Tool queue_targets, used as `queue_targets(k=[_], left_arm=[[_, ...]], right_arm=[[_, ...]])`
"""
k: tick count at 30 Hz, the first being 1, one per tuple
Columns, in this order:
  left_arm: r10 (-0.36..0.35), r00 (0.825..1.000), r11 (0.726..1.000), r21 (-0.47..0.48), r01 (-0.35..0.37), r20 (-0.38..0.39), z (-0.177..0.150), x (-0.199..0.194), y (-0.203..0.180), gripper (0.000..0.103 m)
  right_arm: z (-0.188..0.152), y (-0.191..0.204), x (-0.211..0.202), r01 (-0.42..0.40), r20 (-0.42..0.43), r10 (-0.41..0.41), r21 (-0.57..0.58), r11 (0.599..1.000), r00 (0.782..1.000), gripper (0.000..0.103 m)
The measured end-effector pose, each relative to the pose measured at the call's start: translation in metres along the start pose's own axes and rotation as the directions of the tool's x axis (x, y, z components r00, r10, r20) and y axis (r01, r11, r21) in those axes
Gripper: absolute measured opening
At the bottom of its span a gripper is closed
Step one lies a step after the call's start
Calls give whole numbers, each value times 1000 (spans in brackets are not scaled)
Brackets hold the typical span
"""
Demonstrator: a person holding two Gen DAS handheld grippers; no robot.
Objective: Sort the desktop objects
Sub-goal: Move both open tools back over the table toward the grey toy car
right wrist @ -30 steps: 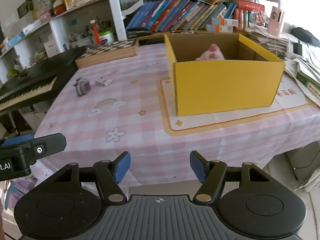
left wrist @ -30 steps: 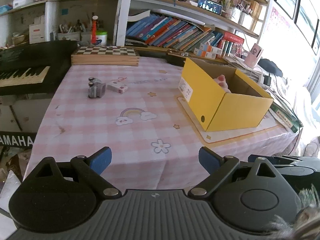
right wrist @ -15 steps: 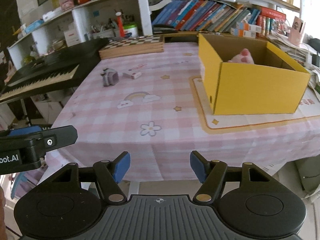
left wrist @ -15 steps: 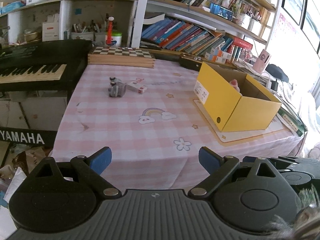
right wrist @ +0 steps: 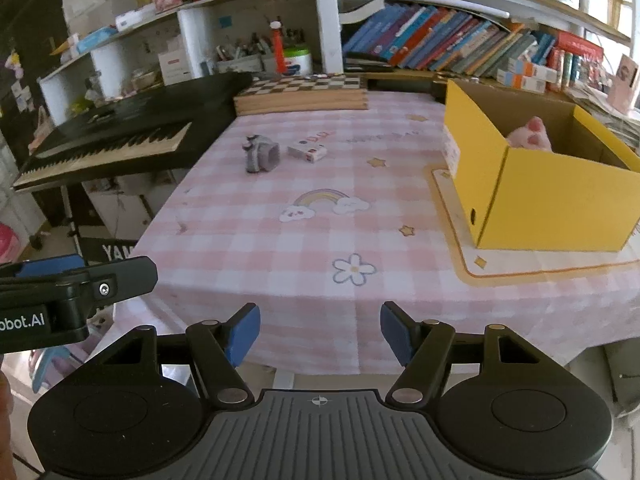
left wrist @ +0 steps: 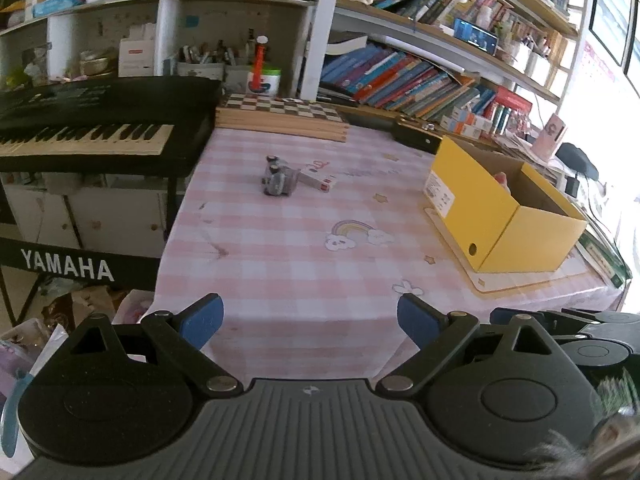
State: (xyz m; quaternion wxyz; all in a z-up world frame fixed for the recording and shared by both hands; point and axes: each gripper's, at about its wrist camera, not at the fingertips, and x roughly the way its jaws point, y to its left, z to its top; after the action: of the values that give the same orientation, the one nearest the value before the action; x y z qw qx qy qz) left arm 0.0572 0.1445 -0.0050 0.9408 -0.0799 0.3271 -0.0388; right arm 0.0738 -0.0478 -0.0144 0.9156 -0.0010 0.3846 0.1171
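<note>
- While both tools hang off the tabletop's point(right wrist: 248, 240) near edge, the left tool point(left wrist: 310, 318) and right tool point(right wrist: 320, 334) are spread wide, empty.
- Yellow box point(right wrist: 552, 208) already holds a pink toy point(right wrist: 530, 138); probably the sorting bin.
- Well left of the box: grey toy point(right wrist: 260, 156) beside small carton point(right wrist: 307, 150).
- Behind the box: bookshelves point(left wrist: 420, 76); far left, keyboard point(left wrist: 92, 128).

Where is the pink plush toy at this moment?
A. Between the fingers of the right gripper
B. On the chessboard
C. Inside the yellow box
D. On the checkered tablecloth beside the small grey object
C: the pink toy shows above the wall of the yellow box, inside it; the right gripper is open and holds nothing.
</note>
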Motion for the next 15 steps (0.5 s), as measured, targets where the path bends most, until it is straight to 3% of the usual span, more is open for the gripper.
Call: queue_targets(k=[15], left_arm=[[28, 999, 999, -20, -29, -23, 8, 20, 9, 94]], right_arm=[[12, 4, 22, -22, -21, 22, -16, 1000, 1000, 72]])
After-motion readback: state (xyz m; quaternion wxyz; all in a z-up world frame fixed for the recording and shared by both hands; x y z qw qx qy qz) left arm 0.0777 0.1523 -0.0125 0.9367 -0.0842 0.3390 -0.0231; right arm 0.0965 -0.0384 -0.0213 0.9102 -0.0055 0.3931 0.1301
